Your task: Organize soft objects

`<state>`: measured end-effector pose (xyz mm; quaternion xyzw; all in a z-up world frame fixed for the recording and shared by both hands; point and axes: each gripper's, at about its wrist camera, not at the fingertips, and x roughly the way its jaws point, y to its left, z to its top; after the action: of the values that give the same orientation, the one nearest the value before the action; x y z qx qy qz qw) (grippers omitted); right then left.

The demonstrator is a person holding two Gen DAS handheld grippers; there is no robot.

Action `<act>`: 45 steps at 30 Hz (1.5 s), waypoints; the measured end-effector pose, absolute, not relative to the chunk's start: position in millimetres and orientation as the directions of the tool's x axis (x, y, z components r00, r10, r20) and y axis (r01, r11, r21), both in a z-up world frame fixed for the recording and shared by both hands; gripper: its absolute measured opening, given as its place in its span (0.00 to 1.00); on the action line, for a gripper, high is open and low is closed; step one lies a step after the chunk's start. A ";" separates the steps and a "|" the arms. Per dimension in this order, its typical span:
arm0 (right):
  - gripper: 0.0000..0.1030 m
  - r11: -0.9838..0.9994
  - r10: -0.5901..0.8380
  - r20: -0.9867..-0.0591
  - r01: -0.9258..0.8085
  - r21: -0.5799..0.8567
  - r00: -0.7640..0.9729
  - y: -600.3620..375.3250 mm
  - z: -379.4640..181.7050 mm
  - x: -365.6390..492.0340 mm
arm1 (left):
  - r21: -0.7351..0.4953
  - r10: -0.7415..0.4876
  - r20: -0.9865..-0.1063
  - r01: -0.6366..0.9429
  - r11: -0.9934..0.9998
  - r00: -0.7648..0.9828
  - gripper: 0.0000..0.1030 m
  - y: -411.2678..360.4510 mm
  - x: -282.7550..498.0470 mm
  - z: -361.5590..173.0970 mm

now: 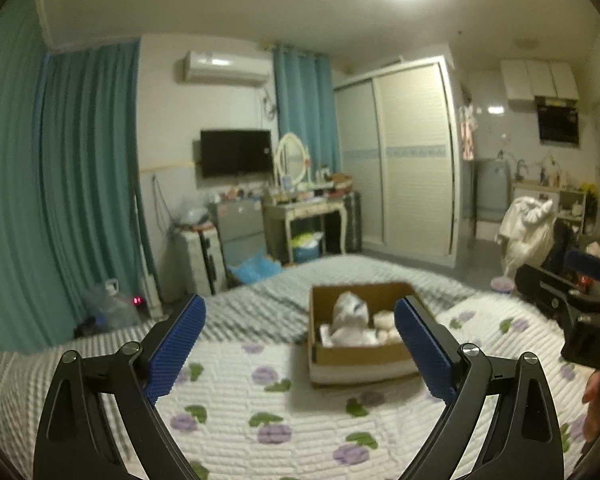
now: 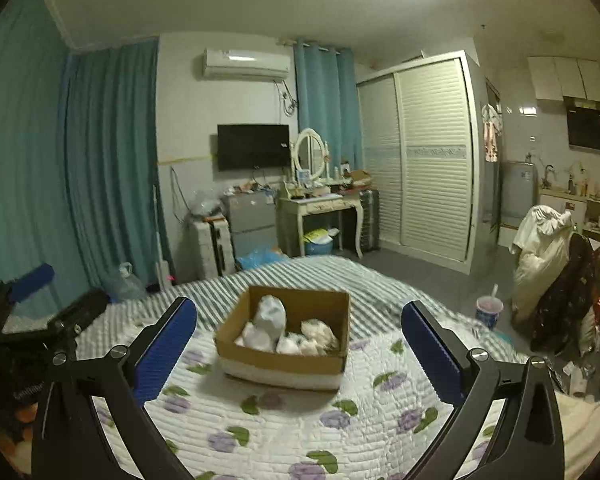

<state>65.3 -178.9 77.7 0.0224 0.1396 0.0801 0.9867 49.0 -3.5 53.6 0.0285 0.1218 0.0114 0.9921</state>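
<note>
The jaws of the left gripper (image 1: 300, 344) and right gripper (image 2: 299, 346) are held wide apart, nothing gripped, above the bed (image 2: 292, 420) (no legible writing).

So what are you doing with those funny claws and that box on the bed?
A person holds a gripper in each hand above the flowered quilt. Both the left tool and the right tool are open and empty right now. In front of them sits a cardboard box with soft white bundles already inside. Nothing is being picked up at this moment.
</note>
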 end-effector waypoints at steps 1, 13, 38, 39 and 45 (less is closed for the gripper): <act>1.00 0.987 0.159 -0.283 -0.147 0.065 0.946 -176.7 68.8 70.2 | 0.052 0.024 -0.258 -0.011 0.999 0.966 0.94 -1.8 53.3 47.0; 1.00 0.987 0.155 -0.386 -0.128 0.093 0.910 -181.3 27.3 98.6 | 0.042 0.002 -0.296 0.011 0.999 0.955 0.94 2.6 55.0 21.4; 1.00 0.986 0.160 -0.400 -0.129 0.102 0.903 -175.3 25.0 97.7 | 0.042 0.002 -0.309 0.011 0.999 0.951 0.94 4.4 53.2 15.0; 1.00 0.987 0.158 -0.400 -0.128 0.099 0.903 -175.0 24.7 97.9 | 0.044 0.003 -0.307 0.011 0.999 0.952 0.94 4.3 52.6 15.4; 1.00 0.987 0.157 -0.403 -0.128 0.099 0.901 -174.7 23.3 98.5 | 0.037 -0.003 -0.311 0.015 0.999 0.950 0.94 6.9 52.0 16.0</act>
<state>98.5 -174.7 23.3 0.0353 0.2096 0.0732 0.9744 52.0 6.9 16.0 0.0194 0.1575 -0.0047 0.9873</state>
